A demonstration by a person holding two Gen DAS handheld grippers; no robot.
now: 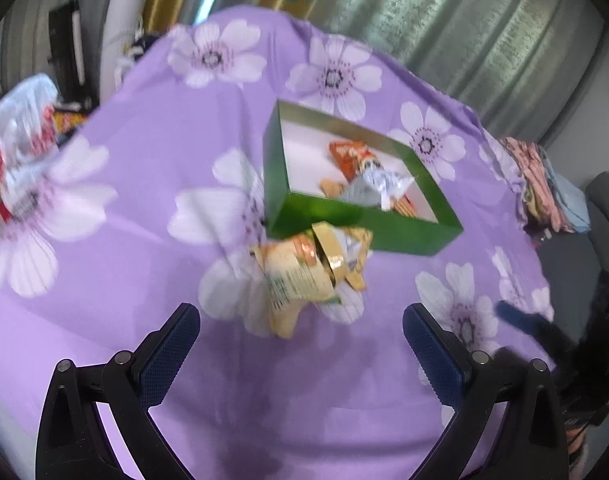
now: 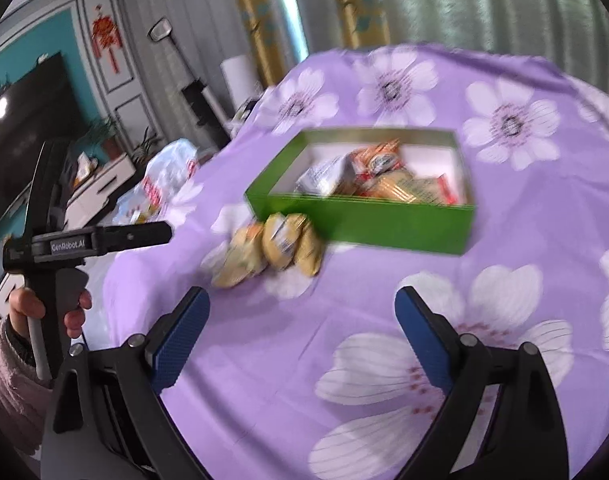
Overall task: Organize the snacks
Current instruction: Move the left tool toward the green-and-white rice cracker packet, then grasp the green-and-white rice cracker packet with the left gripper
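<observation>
A small heap of yellow-and-orange snack packets (image 1: pixel 310 276) lies on the purple flowered cloth (image 1: pixel 144 160), touching the near wall of the green box (image 1: pixel 344 228), close to its left corner. More packets already sit inside the box (image 2: pixel 376 176). The loose ones look light and crinkly, soft foil that gives under pressure and may slide on the smooth cloth; the contents probably crush easily, so a gentle pinch across the puffed middle of one packet, or on a crimped end seam, seems the safest hold.

The left gripper (image 1: pixel 300 332) points steeply down at the heap from just short of it, jaws spread wide and empty. The right gripper (image 2: pixel 302 320) is likewise released with nothing between its pads, angled down toward the box from farther back. In the right view a hand (image 2: pixel 44 312) grips the handle of the left tool, beside the heap.
</observation>
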